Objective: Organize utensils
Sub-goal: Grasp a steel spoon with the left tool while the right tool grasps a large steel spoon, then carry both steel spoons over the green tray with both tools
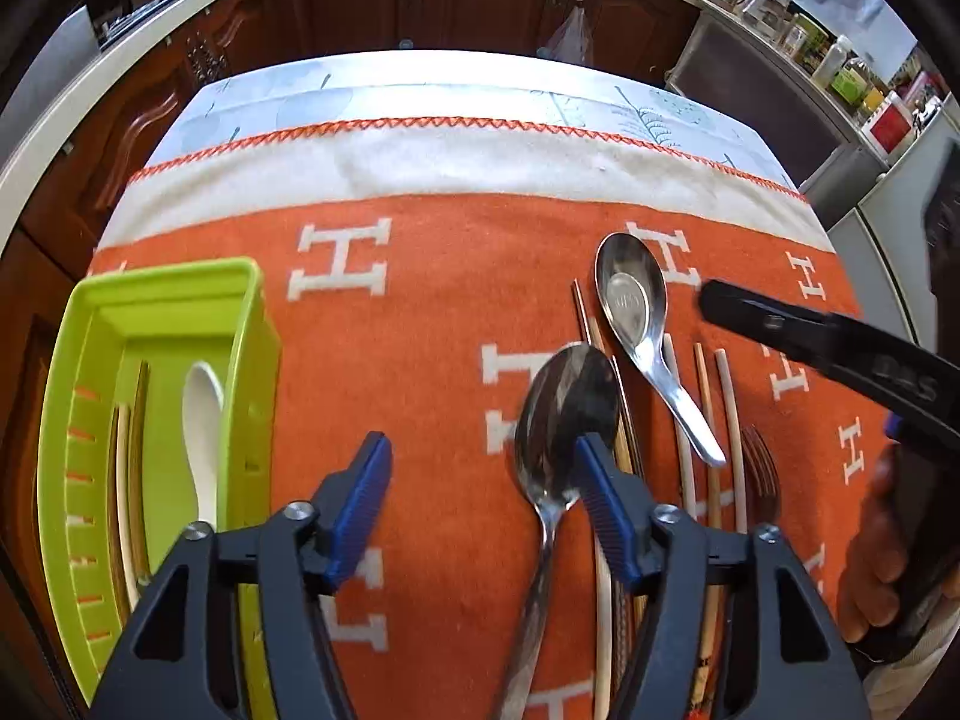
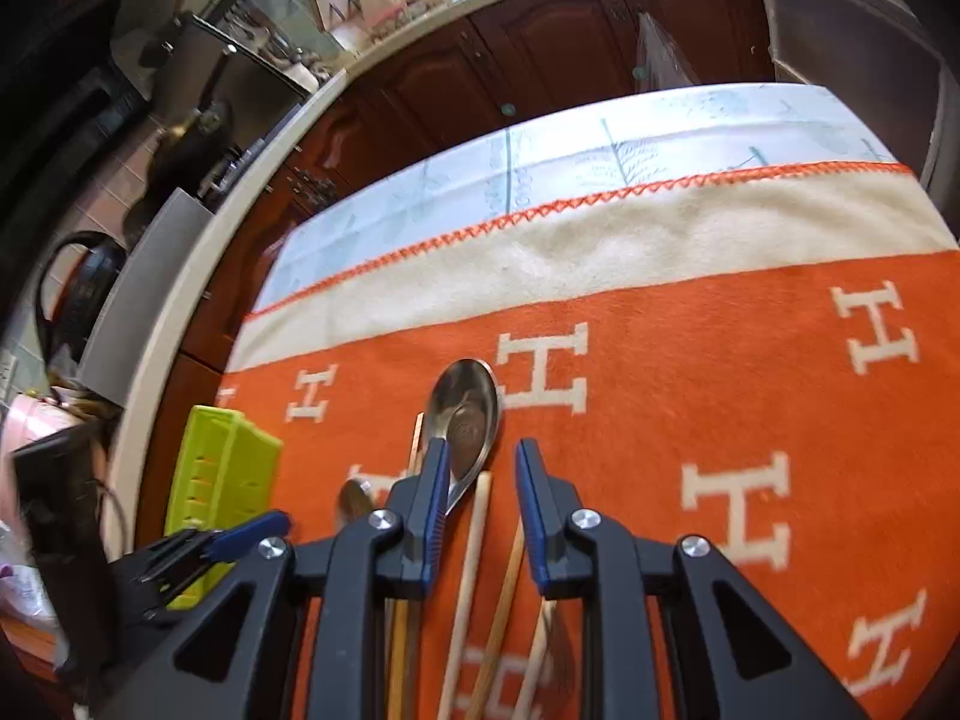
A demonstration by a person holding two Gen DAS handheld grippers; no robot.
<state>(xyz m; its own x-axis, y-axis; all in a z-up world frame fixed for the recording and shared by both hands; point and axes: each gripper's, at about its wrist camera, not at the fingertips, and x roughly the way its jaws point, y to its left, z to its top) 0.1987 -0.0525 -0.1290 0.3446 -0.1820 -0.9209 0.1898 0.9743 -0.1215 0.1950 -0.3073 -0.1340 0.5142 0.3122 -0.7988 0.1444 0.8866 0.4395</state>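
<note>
A lime green utensil tray (image 1: 252, 324) stands at the left on the orange blanket; it holds a white spoon (image 1: 203, 420) and several chopsticks. My left gripper (image 1: 480, 474) is open above the blanket, its right finger beside a long steel spoon (image 1: 564, 414). A short steel soup spoon (image 1: 636, 312) lies further right among several loose chopsticks (image 1: 729, 420). My right gripper (image 2: 480, 480) is open over the chopsticks (image 2: 474, 564), its left finger next to the soup spoon (image 2: 468, 414). The tray also shows in the right wrist view (image 2: 222, 468).
The orange blanket with white H letters (image 1: 420, 360) covers the table; a pale patterned cloth (image 1: 450, 90) lies at its far edge. Dark wooden cabinets (image 1: 420, 0) and a cluttered counter stand behind. A dark brown fork (image 1: 762, 468) lies right of the chopsticks.
</note>
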